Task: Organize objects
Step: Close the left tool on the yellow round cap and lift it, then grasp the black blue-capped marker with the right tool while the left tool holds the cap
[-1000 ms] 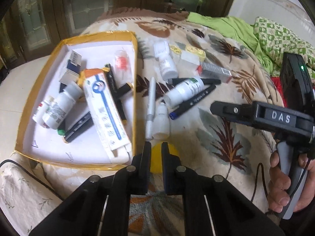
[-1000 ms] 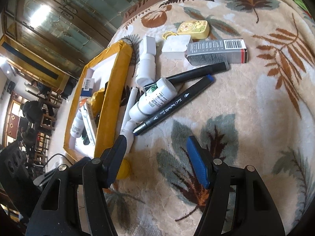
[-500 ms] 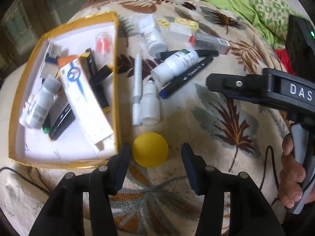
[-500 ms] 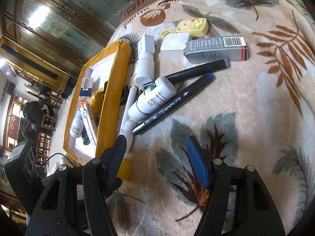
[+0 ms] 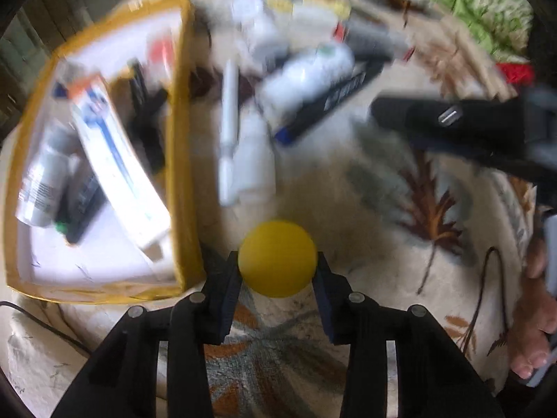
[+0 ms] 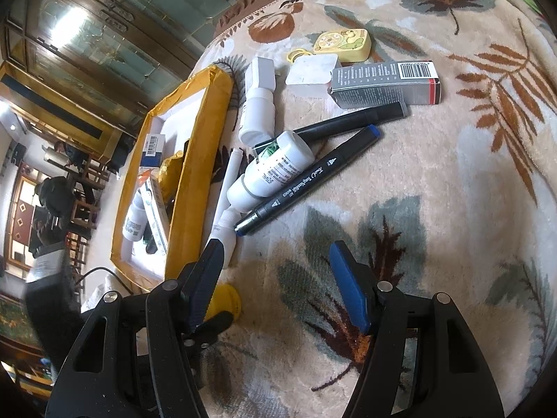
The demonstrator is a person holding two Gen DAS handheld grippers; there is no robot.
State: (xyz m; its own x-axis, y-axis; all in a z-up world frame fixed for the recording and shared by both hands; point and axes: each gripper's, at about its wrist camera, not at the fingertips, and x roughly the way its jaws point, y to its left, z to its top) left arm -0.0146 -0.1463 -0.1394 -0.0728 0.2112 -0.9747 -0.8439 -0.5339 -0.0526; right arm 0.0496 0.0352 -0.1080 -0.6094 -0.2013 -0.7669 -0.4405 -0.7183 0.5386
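Ball point(image 5: 277, 257) sits btwn left claw point(image 5: 277, 280) pads on the blanket point(image 6: 452, 191), just right of the box point(image 5: 175, 160) w/ bottles & cartons in it, pen point(image 5: 228, 129), bottles, markers behind ball, right claw point(image 6: 278, 282) off to the right.

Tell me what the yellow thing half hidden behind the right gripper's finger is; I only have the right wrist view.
Observer: A yellow ball. The left wrist view shows it whole, on the blanket just outside the box.
Operator: Is the left gripper on it?
Observer: Yes. The left gripper has just been closing its jaws, and despite the blur its pads appear to meet the ball's two sides.
Operator: What holds the right gripper?
Observer: A hand, wrapped around its handle at the right edge of the left view.
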